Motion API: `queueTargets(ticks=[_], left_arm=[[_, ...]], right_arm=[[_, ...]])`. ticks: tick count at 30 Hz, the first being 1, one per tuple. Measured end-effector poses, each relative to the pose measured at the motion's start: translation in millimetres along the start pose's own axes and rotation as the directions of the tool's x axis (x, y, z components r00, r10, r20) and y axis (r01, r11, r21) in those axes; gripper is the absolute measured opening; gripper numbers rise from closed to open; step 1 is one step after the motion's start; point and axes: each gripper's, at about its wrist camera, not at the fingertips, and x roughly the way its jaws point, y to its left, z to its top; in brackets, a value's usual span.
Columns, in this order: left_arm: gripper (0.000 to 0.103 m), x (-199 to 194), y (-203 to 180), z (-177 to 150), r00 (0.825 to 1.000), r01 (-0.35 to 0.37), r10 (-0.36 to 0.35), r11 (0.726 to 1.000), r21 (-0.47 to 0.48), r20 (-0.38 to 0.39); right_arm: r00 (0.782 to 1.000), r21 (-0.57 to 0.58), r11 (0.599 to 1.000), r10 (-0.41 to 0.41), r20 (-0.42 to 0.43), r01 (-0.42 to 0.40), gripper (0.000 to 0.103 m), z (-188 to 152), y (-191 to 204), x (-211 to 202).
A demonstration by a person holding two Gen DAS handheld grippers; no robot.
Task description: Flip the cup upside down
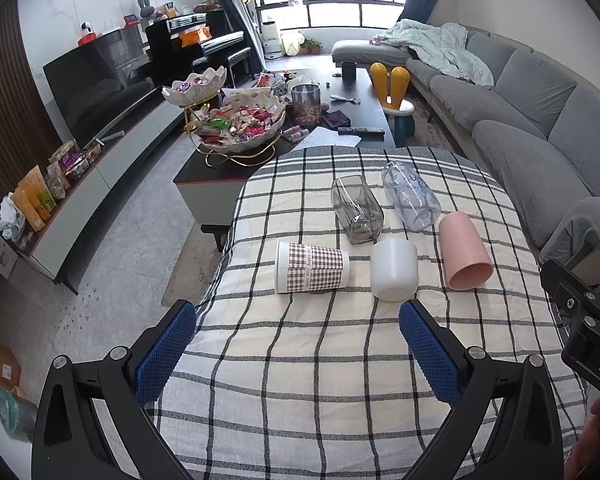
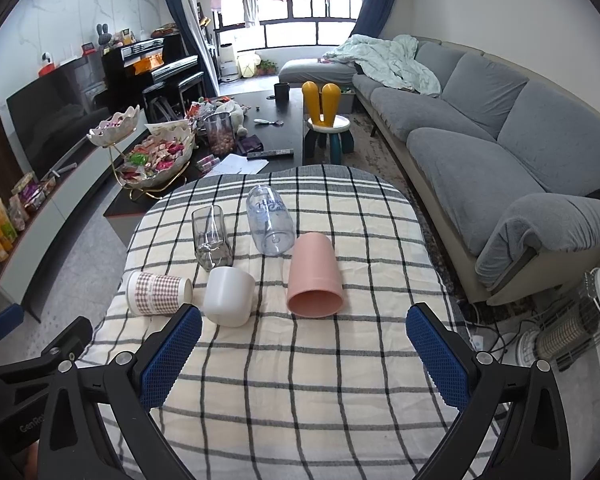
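Several cups lie on their sides on the checked tablecloth [image 1: 300, 380]: a houndstooth paper cup [image 1: 312, 268] [image 2: 156, 294], a white cup [image 1: 394, 274] [image 2: 228, 296], a pink cup [image 1: 464, 258] [image 2: 314, 280], a smoky square glass [image 1: 356, 208] [image 2: 211, 238] and a clear printed glass [image 1: 410, 196] [image 2: 270, 220]. My left gripper [image 1: 298, 320] is open and empty, just short of the paper and white cups. My right gripper [image 2: 304, 324] is open and empty, just short of the pink cup. The right gripper's body shows at the right edge of the left wrist view [image 1: 584, 312].
The tablecloth [image 2: 300, 380] covers a small table. Beyond it stands a dark coffee table [image 1: 340, 120] with snack bowls, a jar and a remote. A grey sofa [image 2: 500, 140] runs along the right. A heater [image 2: 572, 328] sits on the floor at right. A TV cabinet [image 1: 100, 168] is at left.
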Motion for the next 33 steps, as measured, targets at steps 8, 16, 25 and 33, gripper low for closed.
queueTargets(ticks=[8,16,25,33], left_arm=[[0.103,-1.9,-0.5,2.3,1.0,0.005,-0.005,1.0,-0.004,0.002],[0.103,-4.8,-2.3,5.8,1.0,0.007,-0.007,1.0,-0.012,0.006],[0.103,-7.1,-3.5,7.2,1.0,-0.001,0.001,1.0,-0.023,0.021],[0.103,-7.0,-0.8,5.6,1.0,0.001,0.0,1.0,-0.025,0.022]], right_arm=[[1.0,0.003,1.0,0.0,0.007,0.0,0.103,2.5,2.1,-2.1],[1.0,0.008,1.0,0.003,0.019,-0.003,0.103,4.0,-2.1,-9.8],[1.0,0.009,1.0,0.002,0.021,-0.002,0.103,4.2,-2.2,-10.2],[1.0,0.009,1.0,0.003,0.021,-0.004,0.103,3.9,-2.3,-10.2]])
